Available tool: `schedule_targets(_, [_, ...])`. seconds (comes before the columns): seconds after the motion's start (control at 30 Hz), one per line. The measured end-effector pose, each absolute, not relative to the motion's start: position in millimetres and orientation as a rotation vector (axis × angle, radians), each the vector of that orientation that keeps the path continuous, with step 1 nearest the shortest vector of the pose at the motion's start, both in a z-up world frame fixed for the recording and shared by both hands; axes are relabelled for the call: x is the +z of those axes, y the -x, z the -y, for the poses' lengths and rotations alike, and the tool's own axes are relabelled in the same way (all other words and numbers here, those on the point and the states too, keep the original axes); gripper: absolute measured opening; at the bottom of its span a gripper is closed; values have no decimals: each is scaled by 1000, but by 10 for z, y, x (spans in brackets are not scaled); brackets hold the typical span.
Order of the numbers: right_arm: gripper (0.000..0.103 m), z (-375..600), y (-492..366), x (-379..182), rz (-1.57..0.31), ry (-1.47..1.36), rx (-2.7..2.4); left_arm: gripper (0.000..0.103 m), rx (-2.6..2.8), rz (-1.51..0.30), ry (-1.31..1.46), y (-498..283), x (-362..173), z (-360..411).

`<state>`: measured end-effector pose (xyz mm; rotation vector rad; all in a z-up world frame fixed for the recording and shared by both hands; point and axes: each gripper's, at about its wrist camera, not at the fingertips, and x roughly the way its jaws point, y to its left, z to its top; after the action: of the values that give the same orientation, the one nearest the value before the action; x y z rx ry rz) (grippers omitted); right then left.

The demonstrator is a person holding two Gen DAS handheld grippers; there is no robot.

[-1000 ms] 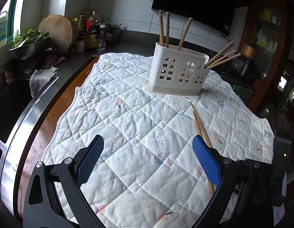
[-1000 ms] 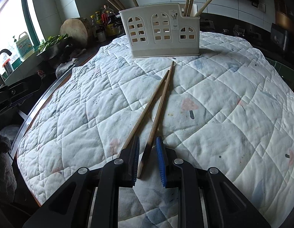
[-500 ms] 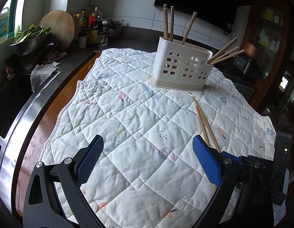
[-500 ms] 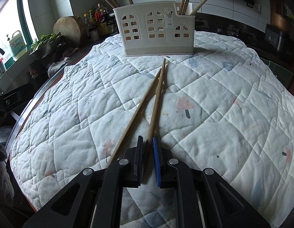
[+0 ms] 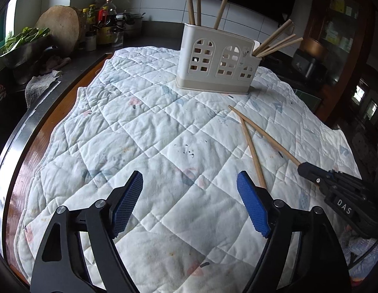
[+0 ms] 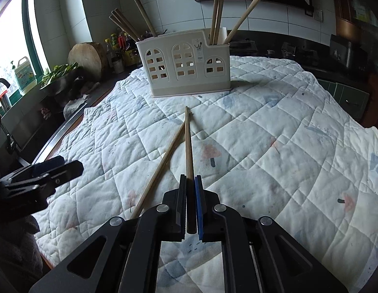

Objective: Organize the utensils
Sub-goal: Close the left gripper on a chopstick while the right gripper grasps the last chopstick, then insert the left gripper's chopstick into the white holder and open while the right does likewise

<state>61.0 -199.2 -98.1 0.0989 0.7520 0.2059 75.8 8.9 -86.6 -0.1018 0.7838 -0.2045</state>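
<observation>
Now, right gripper (image 6: 190, 185): its blue pads have gone from loosely flanking the chopstick to pressing on it — a narrow, firm pinch on the thick end.
Held chopstick (image 6: 188, 144): it points straight from the jaws toward the utensil holder (image 6: 184, 69); its far tip looks slightly lifted off the quilted cloth (image 6: 274, 134), though I cannot be sure.
Loose chopstick (image 6: 159, 168): where a second ago the pair lay almost side by side, it now splays away from the held one, meeting it only near the far tips, lying diagonally toward the cloth's near edge.
Left gripper (image 5: 190, 204): wide but closing, nothing between the pads; the loose chopstick's near end lies just beside its right-hand pad.
Holder: it stands near the cloth's far edge, with chopsticks already upright in its end compartments.
Meaning: one stick is secured for the carry — the other probably awaits the left gripper.
</observation>
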Motion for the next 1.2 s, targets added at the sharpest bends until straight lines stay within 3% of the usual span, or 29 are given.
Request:
schedule_targets(0.13, [7,2086,-524,-841,-710,-103,205,60,-265,-814,83,-727,-946,107])
schedule_targets(0.27, [7,2168,-440,-718,-672,-107,201,52,-338,-839,64,-682,-1023,326])
schedule_targets(0.33, [7,2200,-401,-673,-656,-103,196,42,-371,-849,49,-656,-1057,447])
schedule_targets(0.47, [7,2236,-351,-639,-641,-99,193,38,-414,-868,21,-638,-1119,636])
schedule_targets(0.53, [7,2248,-336,-632,-637,-99,193,30,-420,-879,14,-657,-1157,693])
schedule_targets(0.8, [7,2306,-318,-574,-616,-104,187,20,-415,-887,8,-696,-1225,799])
schedule_targets(0.93, [7,2323,-316,-520,-604,-99,184,8,-376,-883,-16,-696,-1216,819])
schedule_targets(1.2, [7,2322,-355,-323,-562,-66,180,5,-380,-830,35,-708,-972,638])
